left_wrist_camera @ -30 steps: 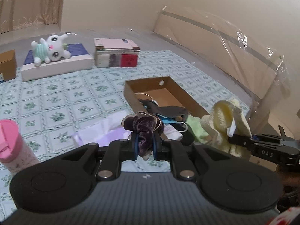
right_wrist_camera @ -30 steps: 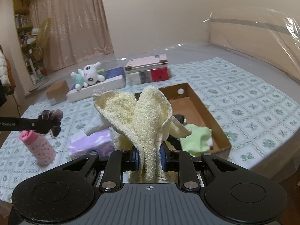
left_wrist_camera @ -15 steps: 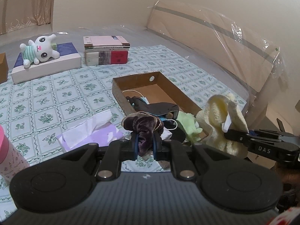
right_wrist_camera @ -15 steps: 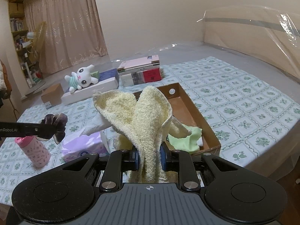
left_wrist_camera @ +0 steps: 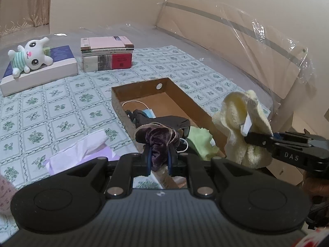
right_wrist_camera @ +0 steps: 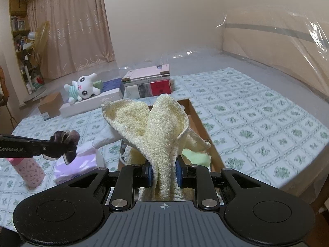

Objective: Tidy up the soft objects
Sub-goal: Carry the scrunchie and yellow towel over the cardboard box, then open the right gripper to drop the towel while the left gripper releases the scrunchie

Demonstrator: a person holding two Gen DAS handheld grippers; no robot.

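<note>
Between the blue pads of the left gripper (left_wrist_camera: pixel 160 159), nearest its camera, sits a dark purple velvet scrunchie (left_wrist_camera: pixel 157 141), pinched by its lower fold with the ruffled loop bulging above the fingertips. The right gripper (right_wrist_camera: pixel 163 174) is likewise pressed onto a pale yellow towel (right_wrist_camera: pixel 152 123), a thick fold clamped between its pads; the cloth stands up from the jaws, its long axis roughly vertical, and splits into two flaps that spread up and leftward. The left wrist view adds the towel's lower end, hanging in a lump below the fingers, and a white label on it.

Just beyond both grippers lies an open cardboard box (left_wrist_camera: pixel 144 85) on the green-patterned bedspread (left_wrist_camera: pixel 61 111), its long axis running away from the cameras. Only the left view shows its contents clearly: a light green cloth (left_wrist_camera: pixel 198 140) at the near end, then dark fabric (left_wrist_camera: pixel 164 121), a blue face mask (left_wrist_camera: pixel 149 113) and a white cord. In the right view the towel hides most of the box.

Left of the box is a lilac tissue pack (right_wrist_camera: pixel 76 164). The right view alone shows the whole pink bottle (right_wrist_camera: pixel 28 169) and the bookshelf. Farther off, a plush toy (left_wrist_camera: pixel 28 56) lies on a flat box beside stacked books (left_wrist_camera: pixel 107 54).
</note>
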